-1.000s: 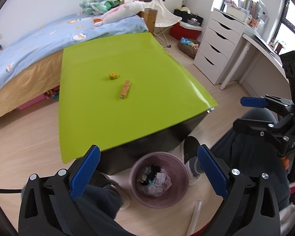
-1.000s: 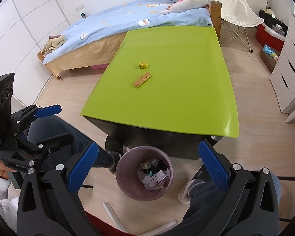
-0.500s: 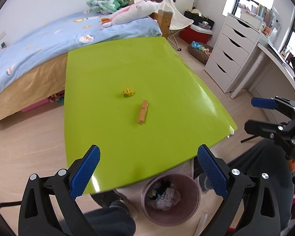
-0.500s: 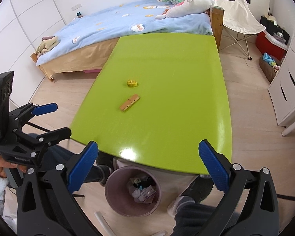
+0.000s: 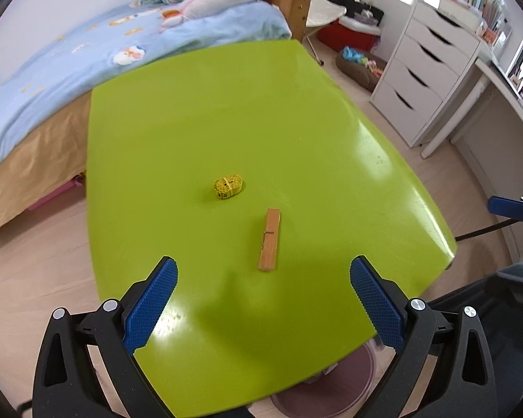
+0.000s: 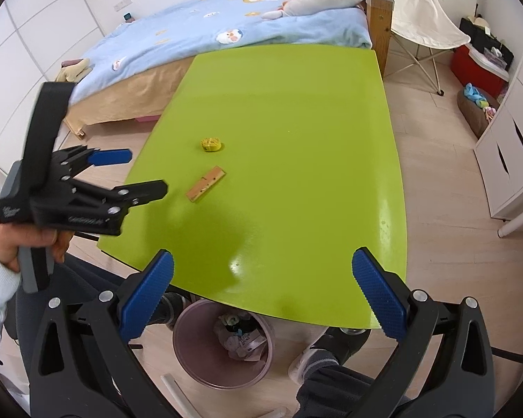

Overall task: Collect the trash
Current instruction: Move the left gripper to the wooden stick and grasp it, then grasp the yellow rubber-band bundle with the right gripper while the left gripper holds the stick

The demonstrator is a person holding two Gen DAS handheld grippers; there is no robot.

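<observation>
Just ahead of left claw [image 5: 263,280]: clothespin [image 5: 270,239].

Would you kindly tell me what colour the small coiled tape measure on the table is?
Yellow with black markings; the tape measure shows best in the left wrist view.

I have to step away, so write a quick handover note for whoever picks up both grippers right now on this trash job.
Left gripper: jaws open, empty, over the near part of the green table.
Right gripper: jaws open, empty.
On the table, apart from each other: wooden clothespin and small yellow roll.
Bin on the floor under the near edge already holds trash.
Left: both table items, neither touched yet.
</observation>
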